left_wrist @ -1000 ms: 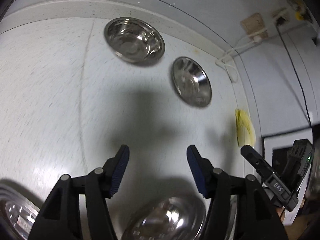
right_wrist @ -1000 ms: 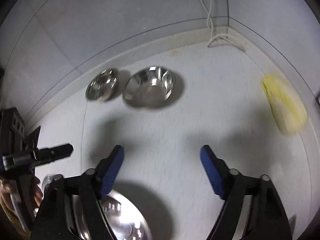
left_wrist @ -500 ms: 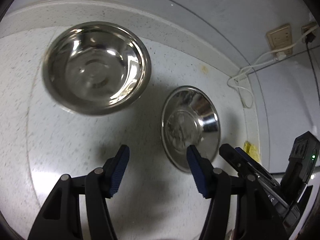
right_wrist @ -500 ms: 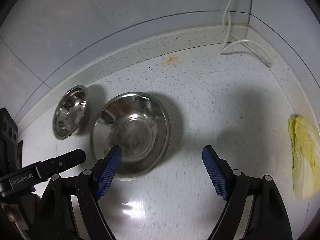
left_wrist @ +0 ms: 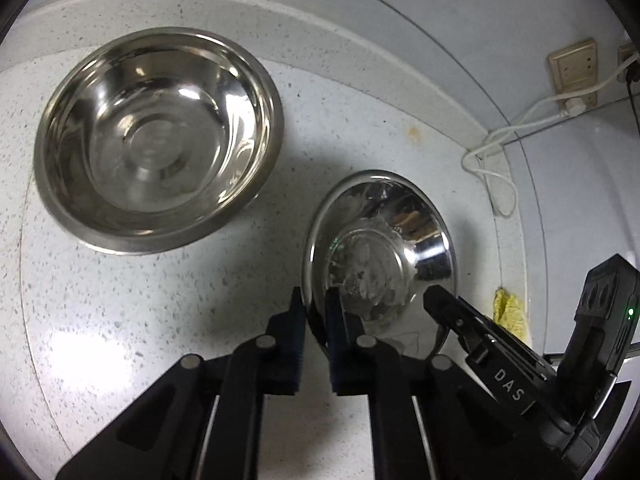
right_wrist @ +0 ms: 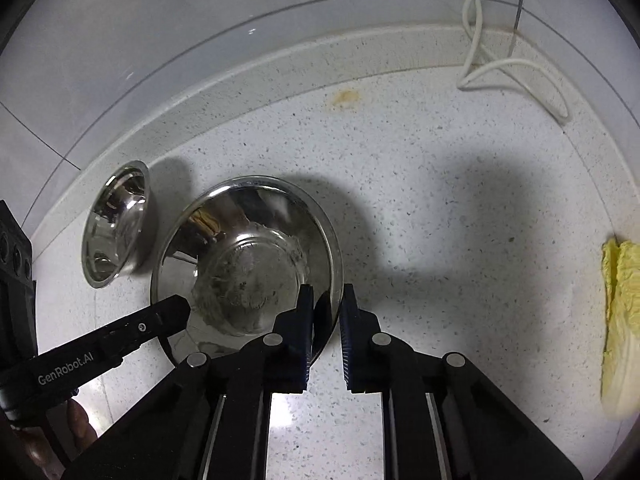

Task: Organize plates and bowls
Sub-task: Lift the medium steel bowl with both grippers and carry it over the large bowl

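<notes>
A shallow steel plate (left_wrist: pixel 380 248) with a smeared bottom lies on the speckled counter. My left gripper (left_wrist: pixel 316 312) is shut on its near left rim. My right gripper (right_wrist: pixel 326 304) is shut on the opposite rim of the same plate (right_wrist: pixel 248 264). A deeper steel bowl (left_wrist: pixel 156 136) stands to the left of the plate, near the back ledge; it also shows in the right wrist view (right_wrist: pixel 116 224). Each gripper shows at the edge of the other's view.
A raised ledge (left_wrist: pixel 320 52) and the wall run along the back of the counter. A white cable (right_wrist: pixel 516 72) lies on the counter at the back right, below wall sockets (left_wrist: pixel 572 72). A yellow cabbage leaf (right_wrist: pixel 620 320) lies at the far right.
Both grippers moved forward to the plate and closed on its rim, left on one side and right on the other. They were open half a second ago.
</notes>
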### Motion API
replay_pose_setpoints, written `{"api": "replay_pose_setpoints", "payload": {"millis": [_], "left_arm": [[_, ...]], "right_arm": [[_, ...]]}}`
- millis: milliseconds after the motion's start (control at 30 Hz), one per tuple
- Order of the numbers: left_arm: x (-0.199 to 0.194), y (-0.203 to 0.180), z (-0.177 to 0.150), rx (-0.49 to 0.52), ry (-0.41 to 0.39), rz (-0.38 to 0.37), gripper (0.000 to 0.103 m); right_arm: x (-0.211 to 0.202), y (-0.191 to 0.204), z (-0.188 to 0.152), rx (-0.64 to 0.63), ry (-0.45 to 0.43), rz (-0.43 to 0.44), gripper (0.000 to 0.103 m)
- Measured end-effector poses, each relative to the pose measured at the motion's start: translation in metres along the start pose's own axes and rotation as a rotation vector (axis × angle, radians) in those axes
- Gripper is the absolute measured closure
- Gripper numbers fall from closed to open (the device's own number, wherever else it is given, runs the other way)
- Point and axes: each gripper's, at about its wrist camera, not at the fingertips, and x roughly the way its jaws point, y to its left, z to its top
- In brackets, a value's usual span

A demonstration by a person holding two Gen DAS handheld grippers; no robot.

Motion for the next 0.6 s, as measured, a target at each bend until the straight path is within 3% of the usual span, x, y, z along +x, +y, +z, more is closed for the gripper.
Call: {"api": "replay_pose_setpoints", "payload": {"millis": [600], "left_arm": [[-0.104, -0.014, -0.031, 0.036, -0.096, -0.053, 0.094]], "right_arm": [[-0.089, 0.035, -0.006, -0.029, -0.097, 0.015, 0.092]]}}
